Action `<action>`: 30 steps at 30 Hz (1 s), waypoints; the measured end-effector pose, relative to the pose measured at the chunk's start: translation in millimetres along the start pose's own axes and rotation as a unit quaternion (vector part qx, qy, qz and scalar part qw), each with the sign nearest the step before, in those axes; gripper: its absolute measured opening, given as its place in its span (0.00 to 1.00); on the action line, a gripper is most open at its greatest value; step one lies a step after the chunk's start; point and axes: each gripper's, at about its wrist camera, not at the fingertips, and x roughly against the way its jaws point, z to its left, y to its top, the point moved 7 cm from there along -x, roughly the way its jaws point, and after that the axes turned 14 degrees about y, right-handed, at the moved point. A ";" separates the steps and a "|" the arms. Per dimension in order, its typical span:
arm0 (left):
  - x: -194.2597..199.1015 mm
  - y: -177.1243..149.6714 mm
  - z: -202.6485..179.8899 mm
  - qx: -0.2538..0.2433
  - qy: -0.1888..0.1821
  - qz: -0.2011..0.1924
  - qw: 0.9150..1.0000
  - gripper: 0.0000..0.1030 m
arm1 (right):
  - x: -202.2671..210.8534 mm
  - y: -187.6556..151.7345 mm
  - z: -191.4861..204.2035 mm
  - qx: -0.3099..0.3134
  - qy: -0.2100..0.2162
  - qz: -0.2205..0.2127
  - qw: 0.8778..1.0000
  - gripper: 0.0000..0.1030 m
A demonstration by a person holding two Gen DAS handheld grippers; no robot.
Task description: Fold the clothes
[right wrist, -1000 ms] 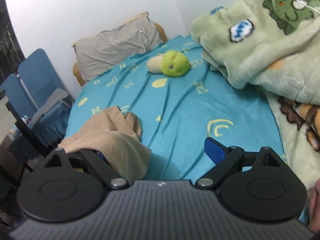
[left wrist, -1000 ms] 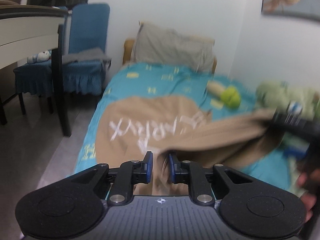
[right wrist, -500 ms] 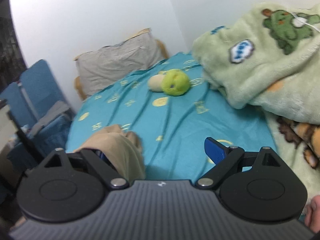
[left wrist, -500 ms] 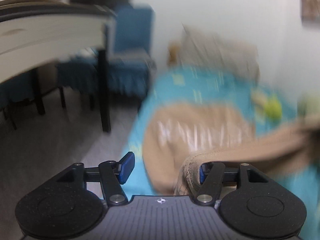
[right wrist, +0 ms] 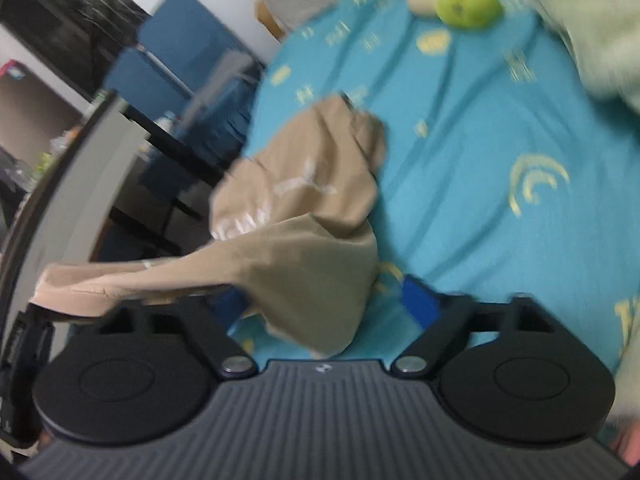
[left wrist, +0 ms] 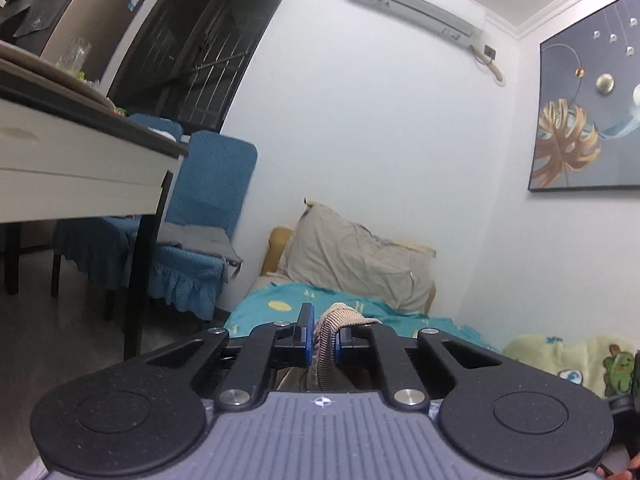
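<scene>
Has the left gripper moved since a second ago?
Yes. The left gripper has tilted upward: the pillow dropped low in its view, and the air conditioner now shows.

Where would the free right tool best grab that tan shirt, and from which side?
Probably at the loose hem corner of the tan shirt that droops just ahead of the right tool, whose jaws stand wide open. Come straight forward and low over the teal sheet: the fabric hangs there as a thin edge. The left tool already pinches a ribbed edge.
</scene>
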 end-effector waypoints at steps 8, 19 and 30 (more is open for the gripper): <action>-6.7 -5.1 6.1 0.025 0.003 0.003 1.000 0.09 | -32.1 -22.9 19.9 0.086 -0.048 0.055 0.994 0.60; -3.8 -3.0 11.1 0.019 0.021 0.004 1.000 0.09 | -57.6 -58.1 27.2 0.202 -0.115 0.142 0.962 0.19; -16.9 -36.6 -22.8 -0.043 -0.017 0.070 0.996 0.09 | -21.8 11.0 -34.2 0.011 -0.143 -0.025 0.989 0.45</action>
